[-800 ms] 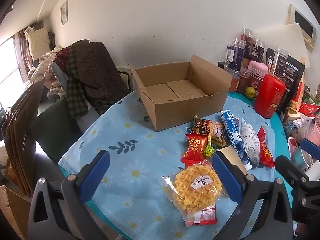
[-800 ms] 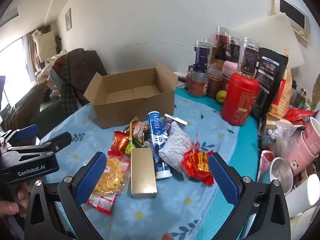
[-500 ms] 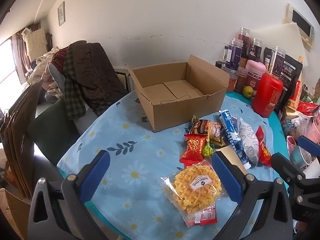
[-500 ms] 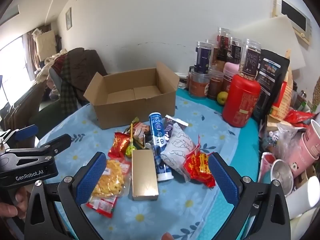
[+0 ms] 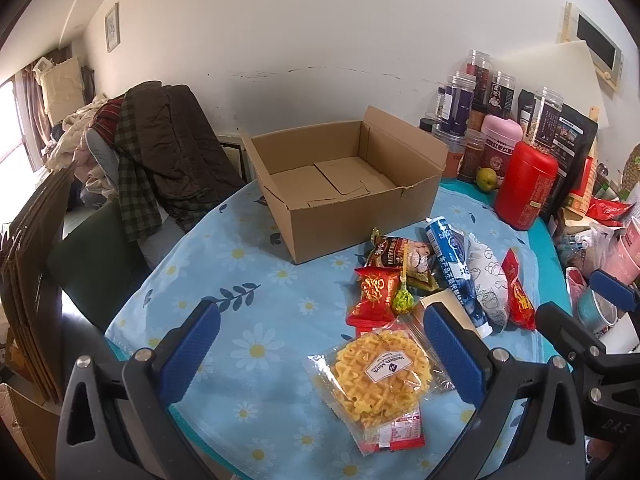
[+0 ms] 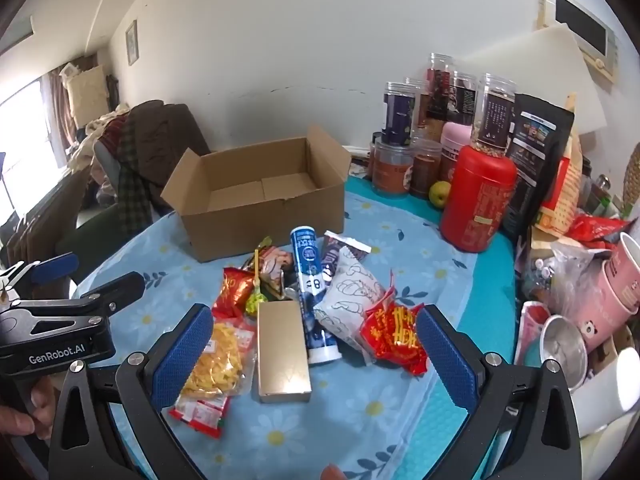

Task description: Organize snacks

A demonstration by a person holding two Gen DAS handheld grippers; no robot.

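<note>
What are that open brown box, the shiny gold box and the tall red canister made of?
The open brown box looks like plain corrugated cardboard: matte tan, with folded flaps and a small tear at its front rim. The gold box seems to be card with a metallic foil finish, since it mirrors the light. The red canister is glossy with soft highlights; painted tin or plastic, I cannot tell which.

open box [image 5: 344, 200] unobstructed, jars [image 6: 400, 160] crowd right
</note>
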